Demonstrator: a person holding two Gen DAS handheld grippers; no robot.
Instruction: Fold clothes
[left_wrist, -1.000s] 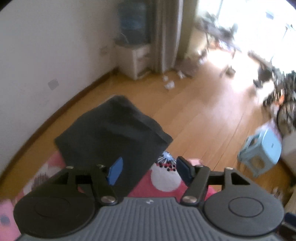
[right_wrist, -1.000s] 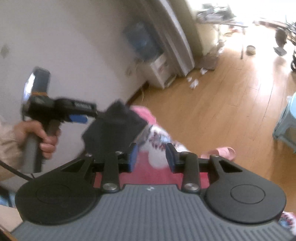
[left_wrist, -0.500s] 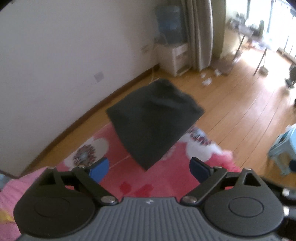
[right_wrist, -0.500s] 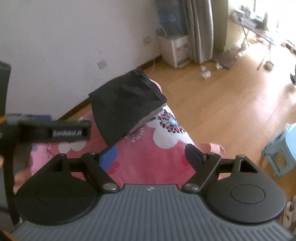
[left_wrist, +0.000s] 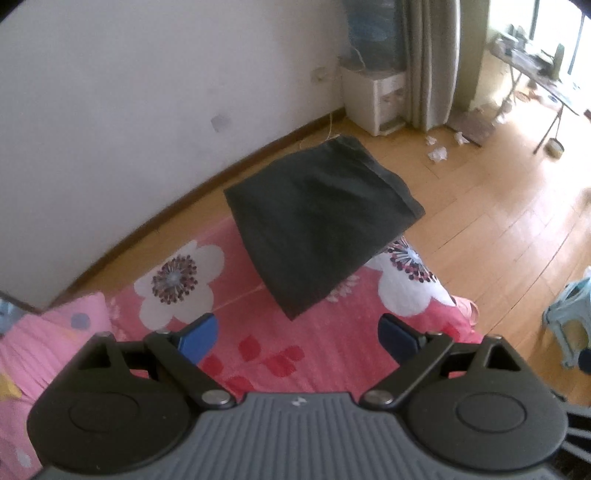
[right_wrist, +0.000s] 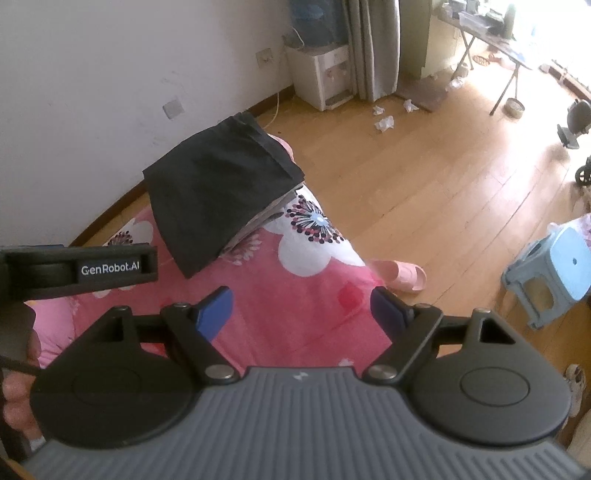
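A folded black garment (left_wrist: 317, 225) lies on top of a stack at the far corner of the pink flowered bed cover (left_wrist: 258, 350). In the right wrist view the same garment (right_wrist: 218, 188) shows grey folded layers under its right edge. My left gripper (left_wrist: 297, 334) is open and empty, held back from the garment above the cover. My right gripper (right_wrist: 301, 308) is open and empty too, also short of the stack. The body of the left gripper (right_wrist: 79, 269) shows at the left of the right wrist view.
The bed corner ends at a wooden floor (left_wrist: 498, 229). A white wall (left_wrist: 147, 92) stands behind. A pink slipper (right_wrist: 402, 275) and a light blue stool (right_wrist: 550, 269) are on the floor to the right. A water dispenser (right_wrist: 321, 74) stands by the curtain.
Both grippers have let go of the black garment, opened wide and drawn back from it. The garment now rests flat on the stack.
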